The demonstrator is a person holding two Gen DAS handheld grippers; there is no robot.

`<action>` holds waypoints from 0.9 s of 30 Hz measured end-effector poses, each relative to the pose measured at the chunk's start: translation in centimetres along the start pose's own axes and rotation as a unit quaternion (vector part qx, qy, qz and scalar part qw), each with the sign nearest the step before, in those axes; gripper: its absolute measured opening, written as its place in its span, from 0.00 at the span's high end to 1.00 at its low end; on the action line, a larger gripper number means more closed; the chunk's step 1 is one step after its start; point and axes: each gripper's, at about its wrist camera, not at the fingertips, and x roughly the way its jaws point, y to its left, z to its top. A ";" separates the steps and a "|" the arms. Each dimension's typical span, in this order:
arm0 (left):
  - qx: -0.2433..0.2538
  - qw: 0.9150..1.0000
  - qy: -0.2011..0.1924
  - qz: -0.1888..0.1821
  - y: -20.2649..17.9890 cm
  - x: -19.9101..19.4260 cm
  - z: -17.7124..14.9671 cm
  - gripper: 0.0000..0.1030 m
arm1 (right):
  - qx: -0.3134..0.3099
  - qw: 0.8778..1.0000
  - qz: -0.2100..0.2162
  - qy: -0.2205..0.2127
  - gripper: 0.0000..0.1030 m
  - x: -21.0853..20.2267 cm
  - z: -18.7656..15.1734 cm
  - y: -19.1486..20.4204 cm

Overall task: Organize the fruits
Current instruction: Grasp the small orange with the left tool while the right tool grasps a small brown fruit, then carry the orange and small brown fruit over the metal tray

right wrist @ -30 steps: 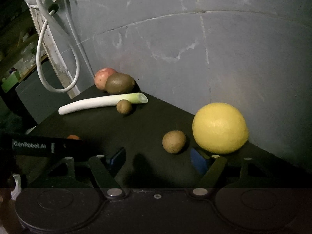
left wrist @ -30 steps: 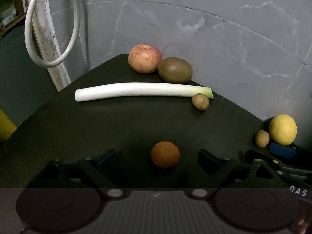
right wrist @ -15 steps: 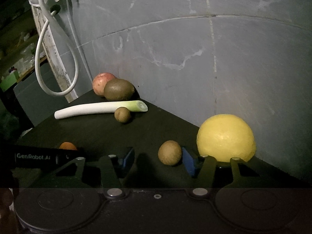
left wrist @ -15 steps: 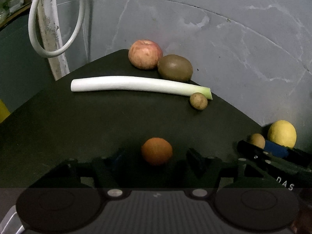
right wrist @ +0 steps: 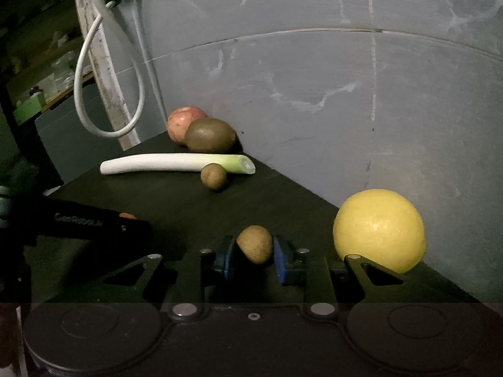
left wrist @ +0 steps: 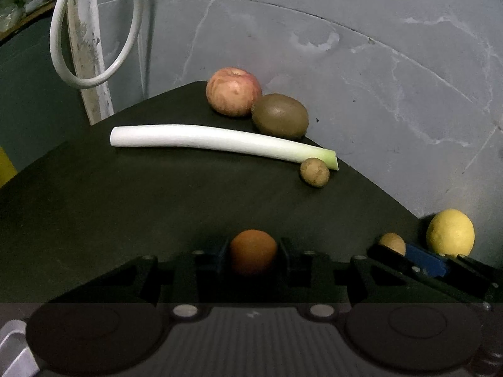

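- My left gripper [left wrist: 253, 253] has its 2 fingers pressed against the sides of the orange fruit [left wrist: 253, 256], which sits low on the dark table [left wrist: 125, 207]; it is clamped on it.
- My right gripper [right wrist: 254, 256] closes its blue pads [right wrist: 280, 264] on the small brown fruit [right wrist: 255, 244]; the yellow citrus [right wrist: 379, 231] sits just beside it, to the right.
- Further back I see the leek [left wrist: 220, 140], an apple [left wrist: 233, 91] touching a kiwi [left wrist: 280, 120], and 1 more small brown fruit [left wrist: 314, 172] at the leek's green end.
- Only the right view shows the left gripper's side; the orange fruit is nearly hidden there.
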 end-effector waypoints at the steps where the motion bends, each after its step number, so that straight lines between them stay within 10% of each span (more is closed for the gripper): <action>1: -0.001 1.000 0.002 0.002 -0.1 -0.1 -0.1 0.65 | -0.002 1.000 0.003 0.001 0.73 -0.1 -0.1 0.0; 27: -0.084 0.994 -0.045 0.048 8.5 -13.8 -4.7 0.66 | -0.096 0.982 0.164 -0.008 0.73 -9.4 -1.5 9.2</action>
